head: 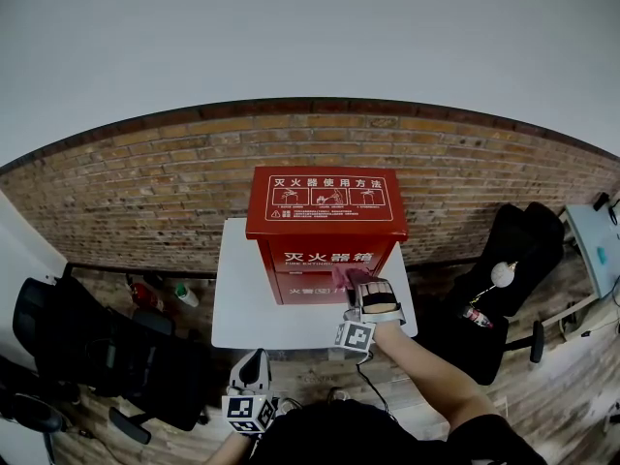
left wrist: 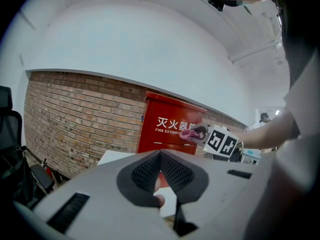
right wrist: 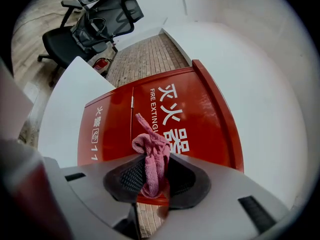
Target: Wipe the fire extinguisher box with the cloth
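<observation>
Crumpled pink ribbed cloth (right wrist: 152, 156) at glossy red fire extinguisher box (right wrist: 205, 109)

- I see my left gripper (left wrist: 160, 154) low in the foreground; its dark ribbed pads (left wrist: 146, 173) meet at the tips with nothing between them
- beyond it a red fire extinguisher box (left wrist: 165, 129) stands on a white table (left wrist: 112, 157), against a brick wall (left wrist: 75, 114)
- my right gripper (left wrist: 198, 133), marker cube towards me, holds a pink cloth (left wrist: 188, 133) on the box front, over its white lettering; a bare forearm (left wrist: 265, 135) runs in from the right
- a black office chair (left wrist: 10, 149) sits at the left edge
</observation>
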`<state>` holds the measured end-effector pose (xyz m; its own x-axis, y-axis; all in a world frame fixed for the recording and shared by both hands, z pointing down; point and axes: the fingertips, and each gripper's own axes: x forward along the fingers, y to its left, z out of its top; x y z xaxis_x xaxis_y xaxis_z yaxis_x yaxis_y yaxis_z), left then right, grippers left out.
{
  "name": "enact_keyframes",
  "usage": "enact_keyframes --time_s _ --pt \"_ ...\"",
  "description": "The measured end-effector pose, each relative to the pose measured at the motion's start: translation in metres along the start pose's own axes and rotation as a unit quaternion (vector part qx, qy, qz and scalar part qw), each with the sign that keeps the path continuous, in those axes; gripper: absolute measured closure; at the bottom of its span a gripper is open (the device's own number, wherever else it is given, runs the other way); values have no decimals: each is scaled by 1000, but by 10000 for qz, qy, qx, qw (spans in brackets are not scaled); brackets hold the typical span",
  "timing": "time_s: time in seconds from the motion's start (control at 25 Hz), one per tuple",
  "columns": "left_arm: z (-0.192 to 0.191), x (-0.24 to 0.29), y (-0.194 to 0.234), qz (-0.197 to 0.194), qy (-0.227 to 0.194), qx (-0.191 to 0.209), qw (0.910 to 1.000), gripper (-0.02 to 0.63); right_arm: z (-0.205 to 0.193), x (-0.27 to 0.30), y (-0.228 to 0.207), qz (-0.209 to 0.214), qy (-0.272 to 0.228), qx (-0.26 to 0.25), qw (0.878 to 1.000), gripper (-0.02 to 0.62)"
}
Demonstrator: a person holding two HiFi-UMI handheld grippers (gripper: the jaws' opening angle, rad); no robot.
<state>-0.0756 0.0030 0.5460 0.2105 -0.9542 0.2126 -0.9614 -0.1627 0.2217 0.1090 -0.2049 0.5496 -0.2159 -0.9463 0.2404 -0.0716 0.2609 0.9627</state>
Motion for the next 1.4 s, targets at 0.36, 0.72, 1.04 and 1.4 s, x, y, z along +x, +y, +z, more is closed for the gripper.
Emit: enact_keyframes --time_s 0.36,0.72,1.04,1.4 --pt "-2 -1 -1 1 25 -57 10000 589 5 -9 -30 -217 -38 102 9997 483" --pt "-4 0 -1 -21 18 -70 10000 589 10 -17 -54 -456 -87 87 9989 483" --pt "-4 -1 -1 -26 17 -55 10000 589 14 -21 -74 -637 -138 124 9978 482" --pt "-4 -1 -3 -18 -40 -50 10000 589 17 -30 -101 -906 -183 133 9956 482"
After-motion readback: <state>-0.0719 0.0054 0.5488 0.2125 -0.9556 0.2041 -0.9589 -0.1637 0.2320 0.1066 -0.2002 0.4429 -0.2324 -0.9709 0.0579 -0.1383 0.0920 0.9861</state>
